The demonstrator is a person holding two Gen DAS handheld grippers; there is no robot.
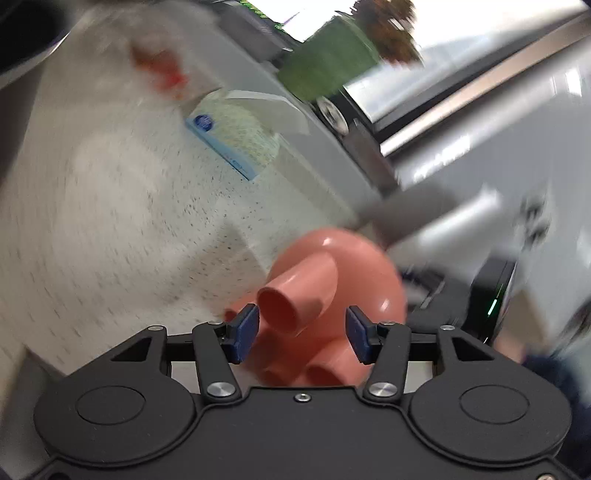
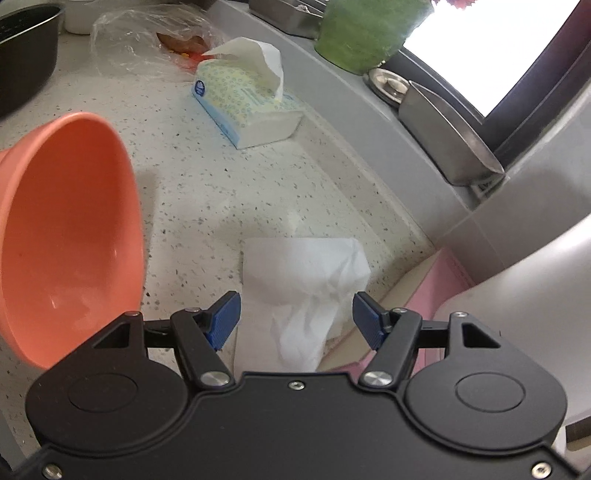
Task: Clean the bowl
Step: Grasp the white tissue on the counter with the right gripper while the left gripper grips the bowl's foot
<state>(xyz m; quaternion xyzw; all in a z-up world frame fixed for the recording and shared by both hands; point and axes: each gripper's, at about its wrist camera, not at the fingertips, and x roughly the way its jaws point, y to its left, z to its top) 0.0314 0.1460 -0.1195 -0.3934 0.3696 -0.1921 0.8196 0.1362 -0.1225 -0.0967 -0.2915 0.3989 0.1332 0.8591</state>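
Note:
The salmon-pink bowl (image 2: pixel 70 229) hangs tilted above the speckled counter (image 2: pixel 207 192) at the left of the right wrist view, its opening facing right. In the blurred left wrist view the same bowl (image 1: pixel 332 266) shows its underside with tube-like feet. My left gripper (image 1: pixel 303 332) has its blue pads (image 1: pixel 245 332) against the bowl's lower part. A crumpled white tissue (image 2: pixel 306 280) lies on the counter near its edge. My right gripper (image 2: pixel 296 321) stands open over it, fingers wide on either side and not touching it.
A tissue box (image 2: pixel 243 107) with a sheet sticking up sits mid-counter. Behind it are a plastic bag of food (image 2: pixel 147 40), a dark pot (image 2: pixel 26 48) and a green plant pot (image 2: pixel 362 33). A metal scoop (image 2: pixel 443 140) leans on the sill. A pink board (image 2: pixel 443 280) lies below the counter edge.

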